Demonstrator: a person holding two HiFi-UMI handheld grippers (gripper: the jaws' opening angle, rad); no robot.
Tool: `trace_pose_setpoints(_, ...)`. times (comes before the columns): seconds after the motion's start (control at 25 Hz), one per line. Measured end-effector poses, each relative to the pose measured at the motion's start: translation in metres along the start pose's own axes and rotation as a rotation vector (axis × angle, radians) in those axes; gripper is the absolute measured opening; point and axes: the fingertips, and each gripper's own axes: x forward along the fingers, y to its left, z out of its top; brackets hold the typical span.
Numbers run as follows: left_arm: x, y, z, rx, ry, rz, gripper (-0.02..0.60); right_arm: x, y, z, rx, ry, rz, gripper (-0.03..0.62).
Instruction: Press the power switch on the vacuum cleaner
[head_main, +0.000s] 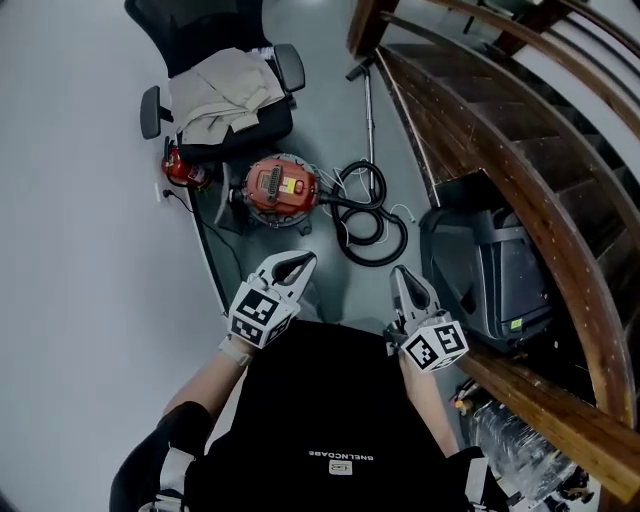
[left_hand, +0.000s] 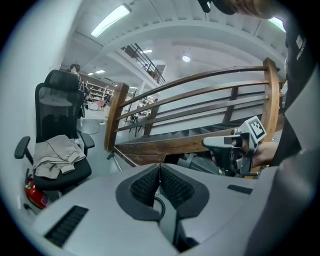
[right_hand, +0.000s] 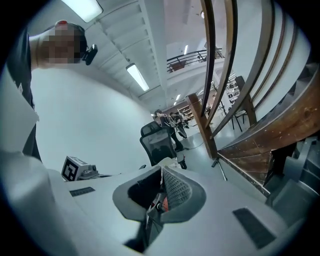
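Note:
The red round vacuum cleaner (head_main: 279, 188) sits on the grey floor, and its black hose (head_main: 368, 213) coils to its right. Its metal wand (head_main: 368, 105) lies toward the stairs. My left gripper (head_main: 300, 262) is held close to my body, below the vacuum and well apart from it, jaws shut and empty. To its right my right gripper (head_main: 401, 272) is also shut on nothing. In the left gripper view the left gripper (left_hand: 160, 167) points at the stair railing, with the vacuum out of sight. The right gripper (right_hand: 161, 171) shows only a sliver of red behind its jaws.
A black office chair (head_main: 215, 40) with beige clothing (head_main: 222, 92) on its seat stands behind the vacuum, and a red fire extinguisher (head_main: 183, 170) lies to the vacuum's left. A wooden staircase railing (head_main: 520, 190) runs along the right. Under the railing stands a black machine (head_main: 492, 268).

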Motion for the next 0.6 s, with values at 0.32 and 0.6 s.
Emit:
trace_pose_setpoints(0.32,0.038,0.081,-0.01,-0.029,0.077,0.053,0.017,0.062,0.011,0.001,0.017,0.089,0.045,0.029)
trace_pose_setpoints(0.6,0.091,0.135,-0.049,-0.061,0.19,0.143,0.015,0.076,-0.012,-0.008,0.006,0.186,0.046,0.029)
